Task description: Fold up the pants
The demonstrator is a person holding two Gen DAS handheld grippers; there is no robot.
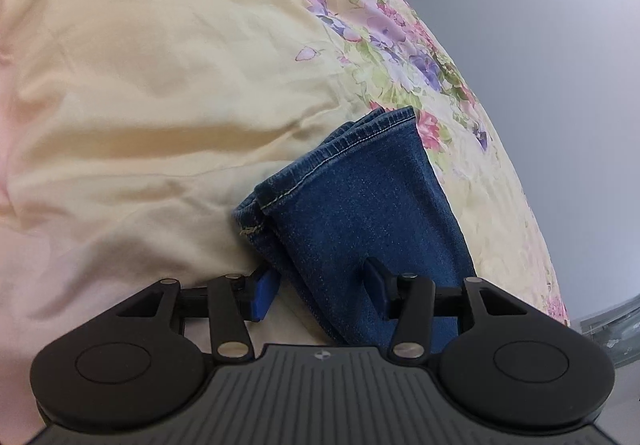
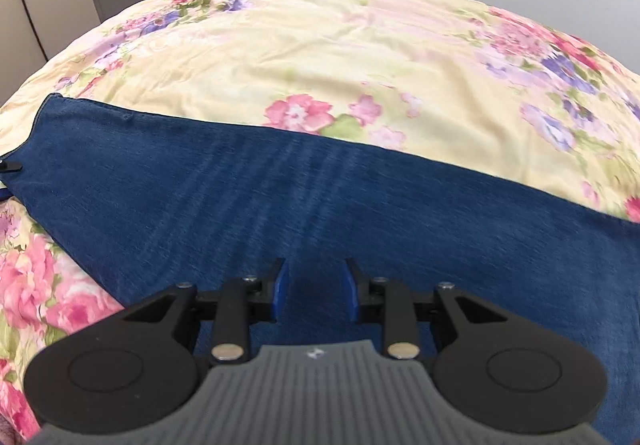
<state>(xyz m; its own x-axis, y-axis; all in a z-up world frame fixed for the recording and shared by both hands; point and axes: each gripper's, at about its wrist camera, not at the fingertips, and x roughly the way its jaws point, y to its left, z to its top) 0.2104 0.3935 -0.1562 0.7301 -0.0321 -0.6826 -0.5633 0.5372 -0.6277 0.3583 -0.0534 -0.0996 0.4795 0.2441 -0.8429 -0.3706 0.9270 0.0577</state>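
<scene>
Left wrist view: the left gripper [image 1: 320,287] has its jaws spread, with the hem end of the blue denim pants [image 1: 360,205] lying between them, not pinched. Stacked stitched hems point away toward the floral bedsheet [image 1: 140,85]. Wide bare yellow sheet lies to the left, and the bed's edge curves close on the right. Right wrist view shows the right gripper [image 2: 315,287], jaws spread, over smooth, flat pants stretched sideways across the bed, with open sheet beyond.
</scene>
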